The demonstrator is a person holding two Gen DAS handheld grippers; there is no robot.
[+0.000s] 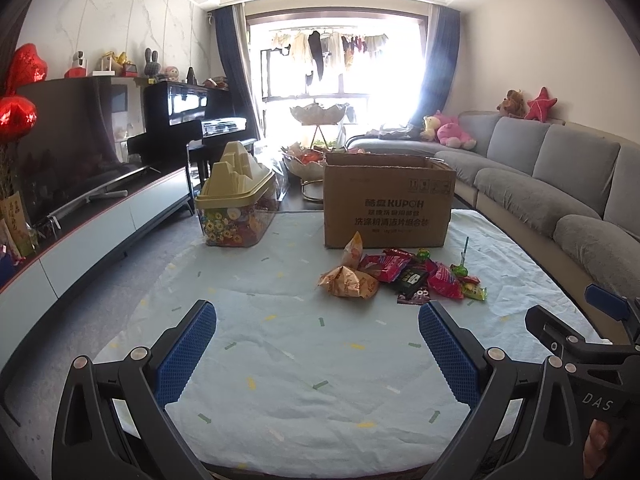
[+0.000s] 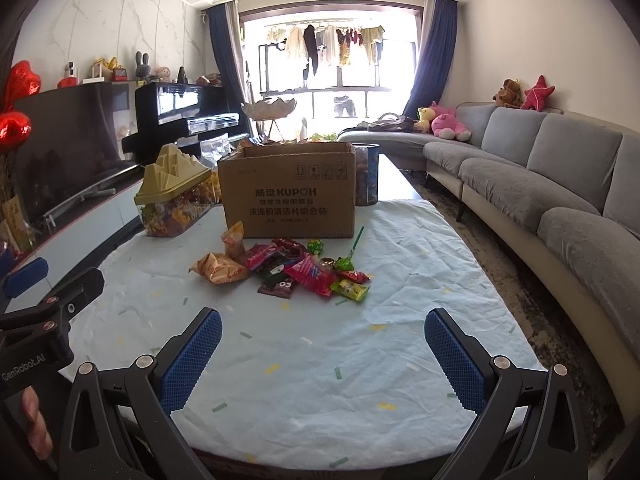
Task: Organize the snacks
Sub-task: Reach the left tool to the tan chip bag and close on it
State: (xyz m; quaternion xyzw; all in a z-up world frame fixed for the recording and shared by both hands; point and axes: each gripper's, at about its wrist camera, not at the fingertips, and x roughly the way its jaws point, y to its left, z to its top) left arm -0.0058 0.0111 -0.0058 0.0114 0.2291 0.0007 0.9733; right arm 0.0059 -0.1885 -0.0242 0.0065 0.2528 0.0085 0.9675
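A pile of snack packets lies on the pale cloth-covered table, in front of an open cardboard box. The same pile and box show in the right wrist view. An orange packet lies at the pile's left, and green lollipops at its right. My left gripper is open and empty over the near table, short of the pile. My right gripper is open and empty, also short of the pile.
A clear candy container with a gold lid stands left of the box. A grey sofa runs along the right. A TV cabinet and piano stand at the left. A dark jar stands behind the box.
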